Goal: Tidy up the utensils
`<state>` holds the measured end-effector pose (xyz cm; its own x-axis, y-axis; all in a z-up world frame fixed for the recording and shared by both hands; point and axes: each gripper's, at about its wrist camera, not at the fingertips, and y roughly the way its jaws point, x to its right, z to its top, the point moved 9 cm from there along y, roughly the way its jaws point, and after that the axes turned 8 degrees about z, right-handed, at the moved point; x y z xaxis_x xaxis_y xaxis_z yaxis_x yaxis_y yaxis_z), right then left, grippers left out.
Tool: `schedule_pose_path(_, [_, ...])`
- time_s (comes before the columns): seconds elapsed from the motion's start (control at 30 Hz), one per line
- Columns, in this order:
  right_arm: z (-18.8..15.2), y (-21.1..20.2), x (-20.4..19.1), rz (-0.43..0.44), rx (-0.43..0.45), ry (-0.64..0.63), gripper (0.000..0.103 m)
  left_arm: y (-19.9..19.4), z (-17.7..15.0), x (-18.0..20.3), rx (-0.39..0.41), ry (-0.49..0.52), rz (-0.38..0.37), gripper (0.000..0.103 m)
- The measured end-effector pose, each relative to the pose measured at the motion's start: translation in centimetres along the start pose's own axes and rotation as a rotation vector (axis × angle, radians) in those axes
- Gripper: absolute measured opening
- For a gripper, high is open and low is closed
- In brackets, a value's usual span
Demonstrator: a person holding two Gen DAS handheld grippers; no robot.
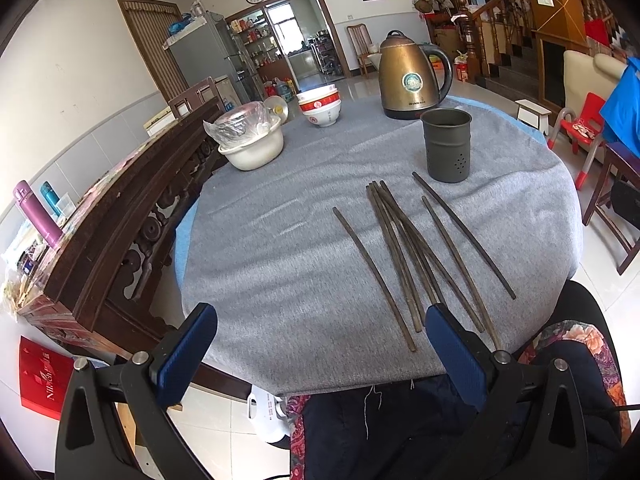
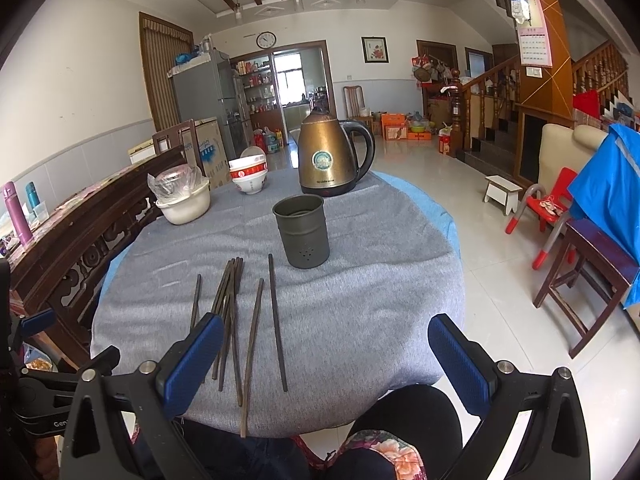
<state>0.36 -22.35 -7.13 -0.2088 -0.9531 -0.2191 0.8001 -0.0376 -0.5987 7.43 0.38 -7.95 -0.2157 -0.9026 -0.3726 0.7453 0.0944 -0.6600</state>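
I see a round table under a grey knitted cloth. Both tools hover at its near edge, holding nothing. My left gripper has its blue-padded jaws spread wide apart; my right gripper likewise stands wide apart.

Task items: the dark brown wooden chopsticks lie flat on the cloth, well clear of both grippers' pads. A middle bundle crosses and overlaps; one stick lies alone to its left and two lie separately to its right. From the right wrist view, the near ends of the chopsticks reach the table's near edge, and the left pad overlaps some of them in the picture.

Containers:
- Dark grey metal cylindrical holder with small holes in its wall, upright, just beyond the far tips of the chopsticks. The part of its inside that shows holds no sticks.
- Cream plastic basin at far left; something wrapped in clear plastic film sits in it, contents unclear.
- Stacked red-and-white ceramic bowls, beside the basin.
- Bronze electric kettle with black handle, lid on, behind the holder.
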Motion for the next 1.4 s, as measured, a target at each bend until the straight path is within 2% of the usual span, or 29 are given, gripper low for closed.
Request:
schedule_pose_path(0.57, [-0.7,3.5,2.4,-0.038,-0.075,0.047,0.103,3.3,-0.3,2.9,-0.048,0.057,-0.043,0.103])
schedule_pose_path(1.03, [-0.9,7.3,2.9,-0.023,-0.133,0.07,0.103,5.5,0.4,3.6,-0.083,0.092,-0.023,0.103])
schedule_pose_path(1.33, [-0.2,9.9,2.6,0.014,-0.159,0.081,0.103,6.8,0.9,3.9,-0.098,0.089,-0.04,0.103])
schedule_pose_path(1.4, [0.3,10.9,2.0,0.048,-0.16,0.085,0.098,7.2,1.4,3.6,-0.102,0.072,-0.064,0.103])
